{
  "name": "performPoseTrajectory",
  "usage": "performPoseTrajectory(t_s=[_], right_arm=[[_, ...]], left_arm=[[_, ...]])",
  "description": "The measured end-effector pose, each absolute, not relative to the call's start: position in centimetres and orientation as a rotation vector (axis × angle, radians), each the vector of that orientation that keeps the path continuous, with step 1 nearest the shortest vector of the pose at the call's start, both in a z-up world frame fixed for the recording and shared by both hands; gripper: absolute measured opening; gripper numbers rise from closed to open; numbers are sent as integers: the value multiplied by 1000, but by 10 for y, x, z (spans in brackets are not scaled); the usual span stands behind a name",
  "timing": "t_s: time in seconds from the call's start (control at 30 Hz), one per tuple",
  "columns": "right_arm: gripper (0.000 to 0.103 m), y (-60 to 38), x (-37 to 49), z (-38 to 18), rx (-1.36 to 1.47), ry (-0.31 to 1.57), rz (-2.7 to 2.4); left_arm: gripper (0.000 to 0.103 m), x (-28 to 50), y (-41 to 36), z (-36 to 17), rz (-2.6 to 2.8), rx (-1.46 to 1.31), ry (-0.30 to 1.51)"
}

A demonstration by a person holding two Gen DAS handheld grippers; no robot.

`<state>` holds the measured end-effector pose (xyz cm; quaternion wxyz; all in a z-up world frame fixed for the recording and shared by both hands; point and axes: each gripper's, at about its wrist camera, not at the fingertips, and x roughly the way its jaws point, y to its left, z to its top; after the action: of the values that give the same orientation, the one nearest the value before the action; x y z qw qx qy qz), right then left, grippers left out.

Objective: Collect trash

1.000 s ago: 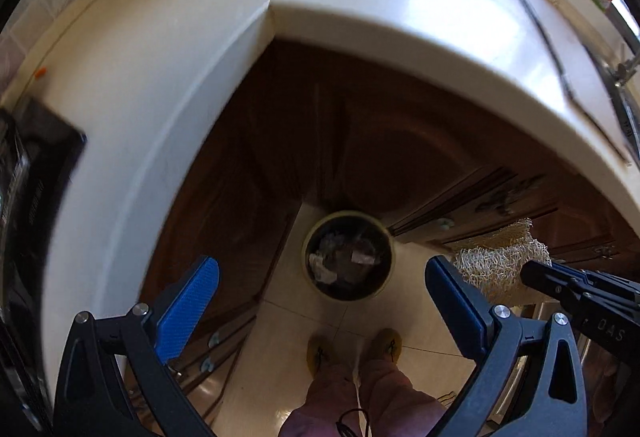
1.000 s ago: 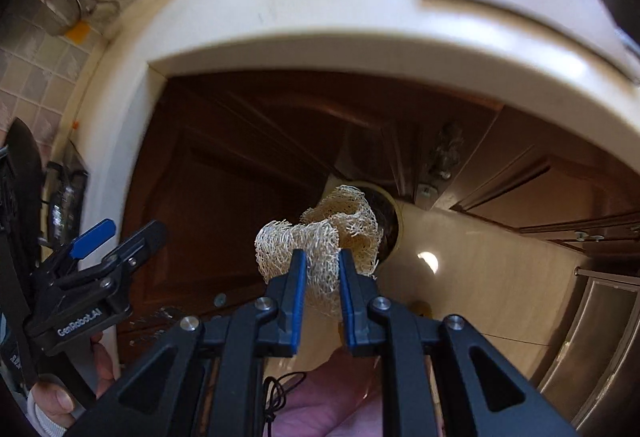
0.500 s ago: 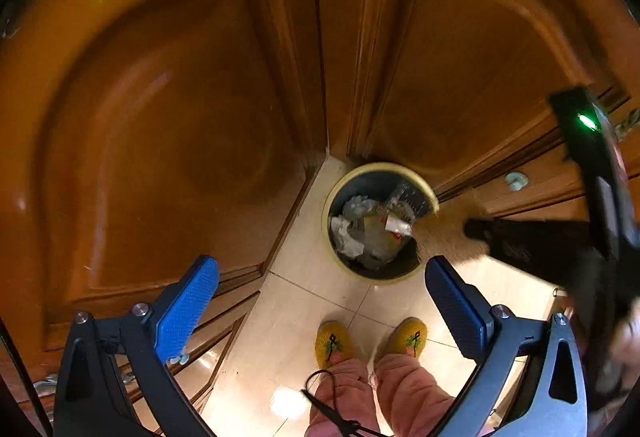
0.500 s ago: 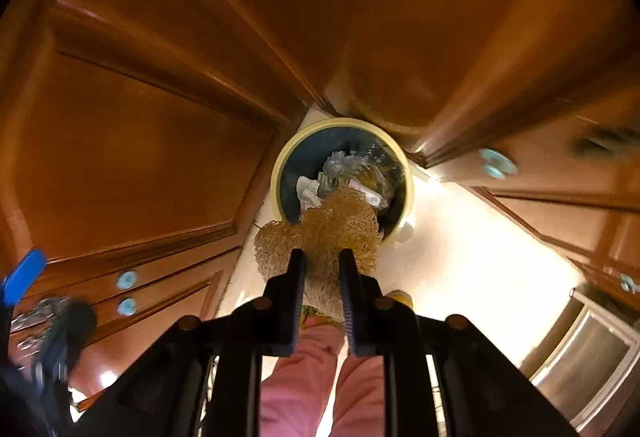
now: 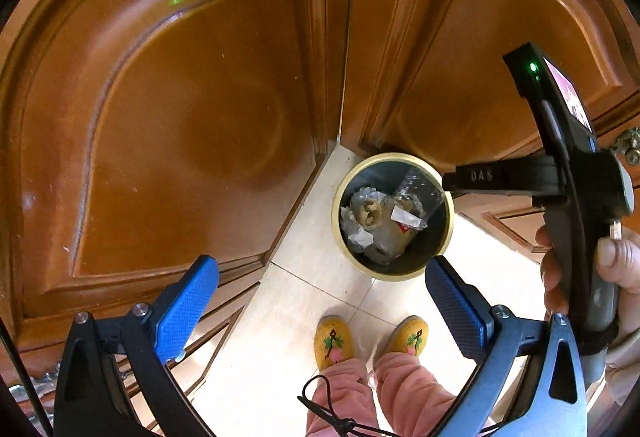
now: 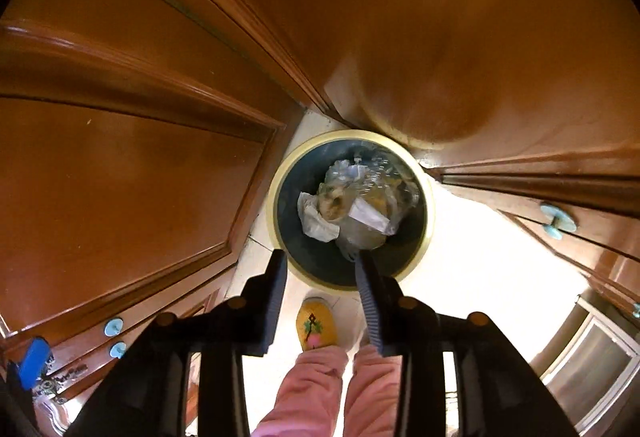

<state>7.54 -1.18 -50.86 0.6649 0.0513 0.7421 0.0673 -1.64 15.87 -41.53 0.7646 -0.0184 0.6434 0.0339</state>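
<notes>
A round bin with a yellow rim (image 5: 336, 233) (image 6: 274, 221) stands on the floor in the corner of the cabinets. It holds crumpled plastic and paper trash (image 5: 384, 221) (image 6: 356, 209), with a tan loofah-like piece (image 5: 370, 213) (image 6: 334, 203) lying among it. My right gripper (image 6: 322, 269) is open and empty, right above the bin's near rim; it also shows in the left wrist view (image 5: 480, 177) reaching over the bin. My left gripper (image 5: 320, 289) is open and empty, higher up, above the floor in front of the bin.
Brown wooden cabinet doors (image 5: 192, 109) (image 6: 120, 157) close in the corner behind and beside the bin. Drawers with pale blue knobs (image 6: 558, 223) are at the right. The person's legs in pink trousers and yellow slippers (image 5: 334, 341) (image 6: 316, 325) stand on the light tiled floor.
My right gripper has opened and the loofah piece it held has dropped into the bin. Both grippers have come down from counter height toward the bin.
</notes>
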Motion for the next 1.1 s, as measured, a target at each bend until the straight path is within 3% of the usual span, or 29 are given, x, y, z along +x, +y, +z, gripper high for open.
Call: performPoseTrajectory(t_s=[0.43,0.7,1.1], right_arm=[[36,-34,33,-434,157,1605,135],[36,-68,-5,-328,233,1455,94],[36,-107,-56,-149,264,1156,15]], left_arm=[[102,-8,141,-373,-11,-14,1354],[102,-7,105,-304,-131,1,1295],[102,-13,55,-152,-289,21,1139]])
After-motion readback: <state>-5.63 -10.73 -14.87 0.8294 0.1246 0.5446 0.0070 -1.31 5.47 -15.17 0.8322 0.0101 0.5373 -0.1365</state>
